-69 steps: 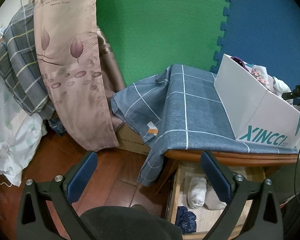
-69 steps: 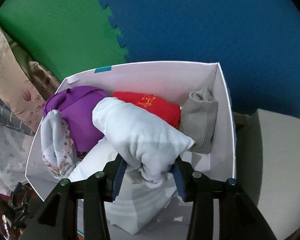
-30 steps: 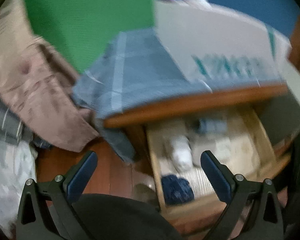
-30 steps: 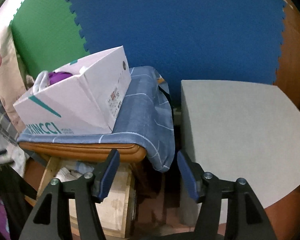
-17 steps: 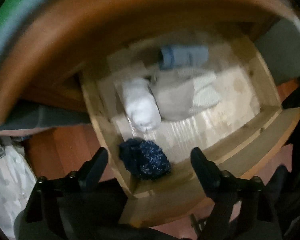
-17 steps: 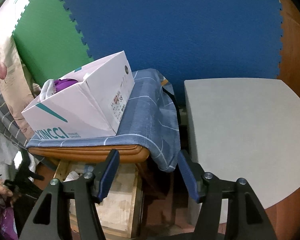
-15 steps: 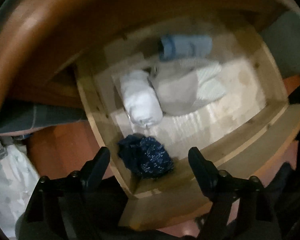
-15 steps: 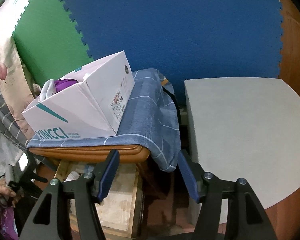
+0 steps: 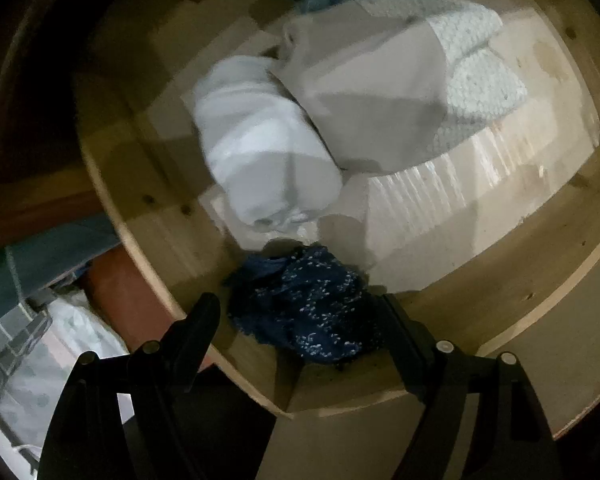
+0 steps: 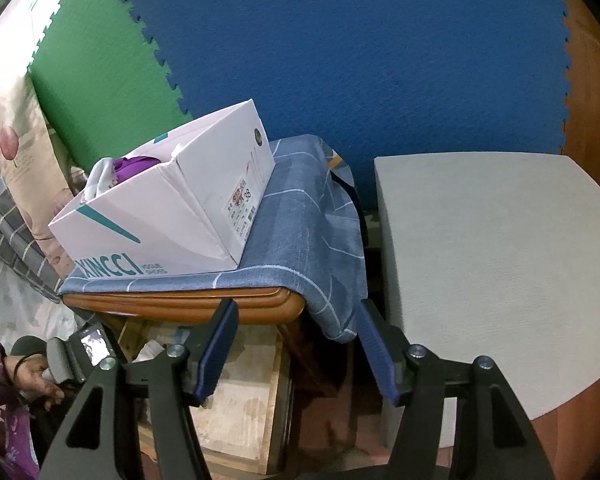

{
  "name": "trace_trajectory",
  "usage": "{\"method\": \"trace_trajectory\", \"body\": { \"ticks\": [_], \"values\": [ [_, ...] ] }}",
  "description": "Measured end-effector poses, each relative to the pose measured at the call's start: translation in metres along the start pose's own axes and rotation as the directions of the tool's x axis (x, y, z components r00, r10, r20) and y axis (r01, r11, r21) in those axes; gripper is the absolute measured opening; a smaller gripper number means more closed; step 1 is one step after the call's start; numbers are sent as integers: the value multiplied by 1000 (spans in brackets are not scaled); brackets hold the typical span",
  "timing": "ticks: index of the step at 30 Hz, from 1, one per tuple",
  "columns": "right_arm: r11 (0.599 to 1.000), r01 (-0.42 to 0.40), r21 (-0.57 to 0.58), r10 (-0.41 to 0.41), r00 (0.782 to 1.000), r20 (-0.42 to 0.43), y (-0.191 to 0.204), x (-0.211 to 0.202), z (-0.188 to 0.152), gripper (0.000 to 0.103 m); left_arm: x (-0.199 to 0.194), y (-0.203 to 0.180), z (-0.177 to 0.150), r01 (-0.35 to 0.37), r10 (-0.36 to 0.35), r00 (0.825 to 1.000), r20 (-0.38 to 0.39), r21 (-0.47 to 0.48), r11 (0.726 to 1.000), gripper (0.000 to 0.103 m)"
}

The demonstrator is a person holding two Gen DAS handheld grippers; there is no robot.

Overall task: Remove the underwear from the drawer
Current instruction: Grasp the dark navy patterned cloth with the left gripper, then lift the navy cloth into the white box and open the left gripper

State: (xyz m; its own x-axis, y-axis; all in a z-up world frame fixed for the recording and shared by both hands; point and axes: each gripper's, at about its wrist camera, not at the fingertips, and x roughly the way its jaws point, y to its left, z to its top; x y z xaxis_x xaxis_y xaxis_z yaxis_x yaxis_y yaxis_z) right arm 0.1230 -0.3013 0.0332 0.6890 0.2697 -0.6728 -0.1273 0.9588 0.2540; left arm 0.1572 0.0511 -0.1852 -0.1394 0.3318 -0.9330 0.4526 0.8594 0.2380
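Underwear [image 9: 308, 304], dark blue, sits in the drawer's [image 9: 540, 304] near corner between my left fingers [image 9: 196, 328], spread, not gripping; right fingers [image 10: 216, 348] half-open, empty.

Left wrist view: we look steeply down from close above into the open drawer [image 9: 548, 280]. Right wrist view: we look forward and slightly down, from farther back, at the surface [image 10: 180, 304] edge. Both share the drawer, low left in the right view.
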Motion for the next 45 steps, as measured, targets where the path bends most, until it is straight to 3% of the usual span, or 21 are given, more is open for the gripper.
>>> {"method": "trace_trajectory", "body": {
  "ticks": [3,5,8,14,18,22,28,39,45],
  "values": [
    [1000,-3,3,3,1000,0,0,0,0,63,4,-1,2,-1,2,1000,-13,27,1000,77],
    [1000,-4,1,4,1000,-3,0,0,0,63,10,2,3,35,-34,999,-22,27,999,75],
    [1000,-4,-2,4,1000,-6,1,1,0,63,19,5,3,91,-90,995,-50,23,996,56],
    [1000,-6,6,6,1000,-9,-1,2,1,63,23,4,-2,111,-110,994,-25,44,993,30],
    [1000,-3,6,3,1000,-12,-1,2,1,63,3,-1,-9,132,-135,990,50,65,989,24],
    [1000,-4,17,4,1000,-13,-3,2,1,63,-27,4,-16,192,-195,967,162,34,981,24],
    [1000,0,15,1,1000,-14,-3,3,1,63,-74,0,-42,275,-267,911,313,21,961,24],
    [1000,2,17,-1,1000,-13,-4,2,1,63,-178,-26,-79,395,-385,774,503,92,914,24],
    [1000,-2,21,2,1000,-9,-4,2,1,63,-247,-16,-91,445,-435,680,591,140,885,25]
  ]
}}
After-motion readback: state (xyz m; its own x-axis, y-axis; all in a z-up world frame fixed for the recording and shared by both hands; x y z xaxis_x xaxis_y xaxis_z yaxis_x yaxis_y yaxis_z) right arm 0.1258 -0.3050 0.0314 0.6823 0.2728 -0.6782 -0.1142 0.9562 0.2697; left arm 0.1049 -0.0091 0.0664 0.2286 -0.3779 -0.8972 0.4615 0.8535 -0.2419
